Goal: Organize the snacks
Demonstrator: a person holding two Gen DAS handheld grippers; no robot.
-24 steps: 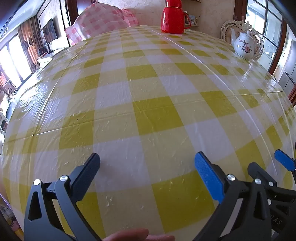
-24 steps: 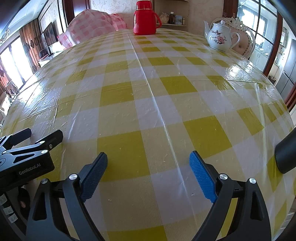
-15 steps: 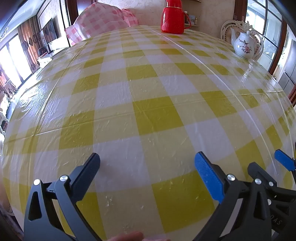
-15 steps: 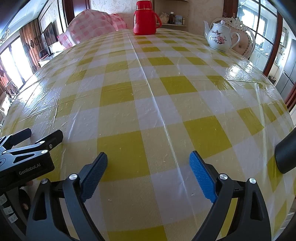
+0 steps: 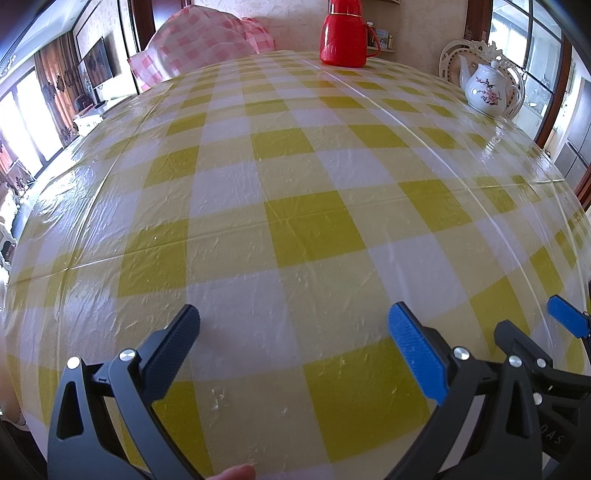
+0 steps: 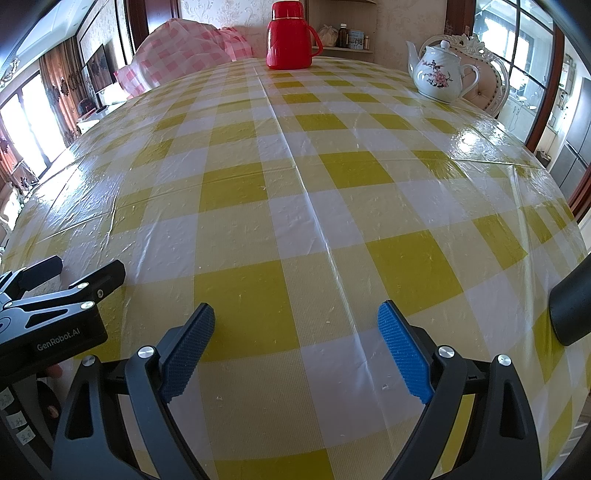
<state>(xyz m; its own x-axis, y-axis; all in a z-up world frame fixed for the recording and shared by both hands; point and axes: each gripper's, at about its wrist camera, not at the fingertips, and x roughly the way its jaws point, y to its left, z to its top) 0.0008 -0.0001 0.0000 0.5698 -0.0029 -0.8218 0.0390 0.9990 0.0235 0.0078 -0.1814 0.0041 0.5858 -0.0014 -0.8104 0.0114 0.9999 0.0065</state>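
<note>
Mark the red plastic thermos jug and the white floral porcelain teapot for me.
red plastic thermos jug [image 6: 289, 44], right wrist view, middle of its ribbed body.
white floral porcelain teapot [image 6: 439, 79], right wrist view, on its painted belly.

- Table: covered by a yellow-and-white checked cloth under clear, wrinkled plastic.
- Red thermos jug: upright at the far edge, handle to the right.
- White teapot: floral print, far right, spout pointing left.
- Pink checked bundle: beyond the far left edge.
- Ornate white chair: behind the teapot.
</note>
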